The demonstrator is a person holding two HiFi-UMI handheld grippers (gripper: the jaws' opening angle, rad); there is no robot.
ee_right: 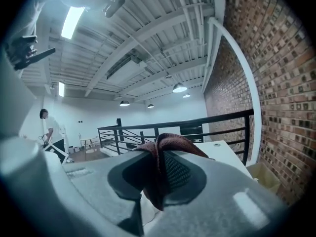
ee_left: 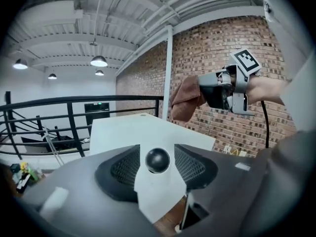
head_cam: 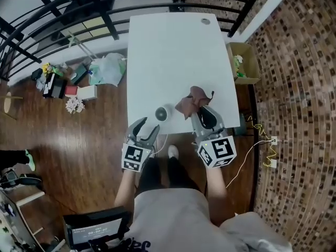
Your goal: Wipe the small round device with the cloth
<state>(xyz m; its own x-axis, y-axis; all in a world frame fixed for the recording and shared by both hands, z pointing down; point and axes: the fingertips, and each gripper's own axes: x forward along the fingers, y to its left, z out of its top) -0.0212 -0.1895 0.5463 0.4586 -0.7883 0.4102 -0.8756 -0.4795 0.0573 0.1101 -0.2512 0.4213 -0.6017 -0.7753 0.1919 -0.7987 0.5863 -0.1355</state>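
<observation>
The small round device [head_cam: 161,113], pale with a dark centre, sits on the white table [head_cam: 178,51] near its front edge. My left gripper [head_cam: 148,126] is just short of it at the table's edge, with its jaws open. In the left gripper view the device [ee_left: 157,160] shows as a dark ball between the two pads [ee_left: 123,169], with a gap on each side. To the right of the device, my right gripper [head_cam: 202,113] is shut on a brown cloth [head_cam: 190,100]. The cloth [ee_right: 170,142] is bunched between that gripper's jaws and hangs over them.
A black railing [head_cam: 68,4] runs round the table's far and left sides. A cardboard box [head_cam: 244,62] stands by the brick wall at right. Bags and clutter [head_cam: 105,70] lie on the wooden floor at left. A small disc [head_cam: 205,21] sits near the table's far corner.
</observation>
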